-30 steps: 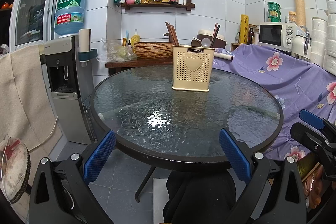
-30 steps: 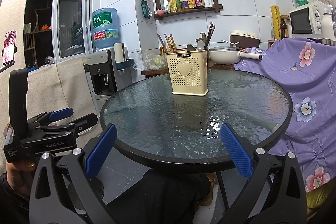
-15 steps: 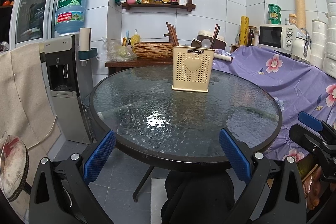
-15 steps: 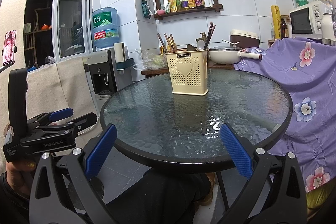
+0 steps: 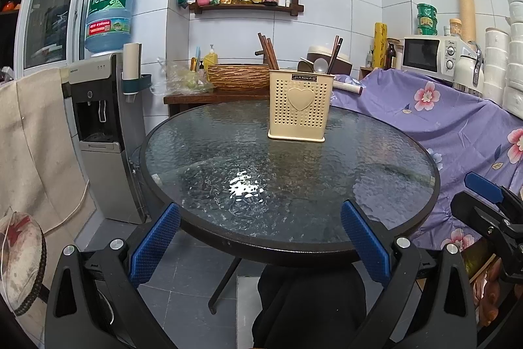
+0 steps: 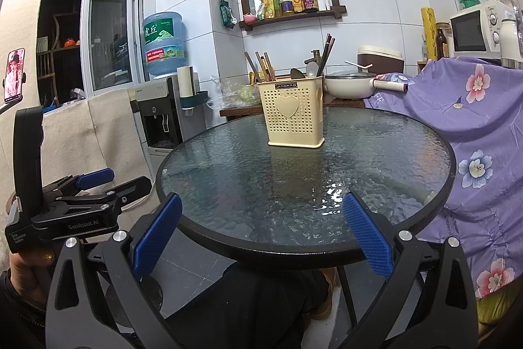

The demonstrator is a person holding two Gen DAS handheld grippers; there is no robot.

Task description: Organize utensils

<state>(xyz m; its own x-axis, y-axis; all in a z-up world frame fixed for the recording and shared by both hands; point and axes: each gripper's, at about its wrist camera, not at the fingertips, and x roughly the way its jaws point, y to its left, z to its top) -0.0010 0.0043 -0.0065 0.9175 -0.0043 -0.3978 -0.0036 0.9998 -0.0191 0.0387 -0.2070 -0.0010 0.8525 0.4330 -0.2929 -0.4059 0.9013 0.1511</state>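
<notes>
Nothing shifted vs. 1 s prior: left gripper (image 5: 260,246) & right gripper (image 6: 261,239) hung apart, empty, short of table (image 5: 228,242); utensil holder (image 5: 298,105) already loaded, so task judged done/idle; next: confirm, retract.

Glossy rippled glass table (image 5: 228,159), perforated, probably plastic, caddy (image 5: 299,107), seemingly wooden chopsticks (image 5: 268,53).

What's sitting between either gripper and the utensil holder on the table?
Nothing visible. Only bare glass table lies between the open left gripper and the utensil holder, likewise for the open right gripper.
</notes>
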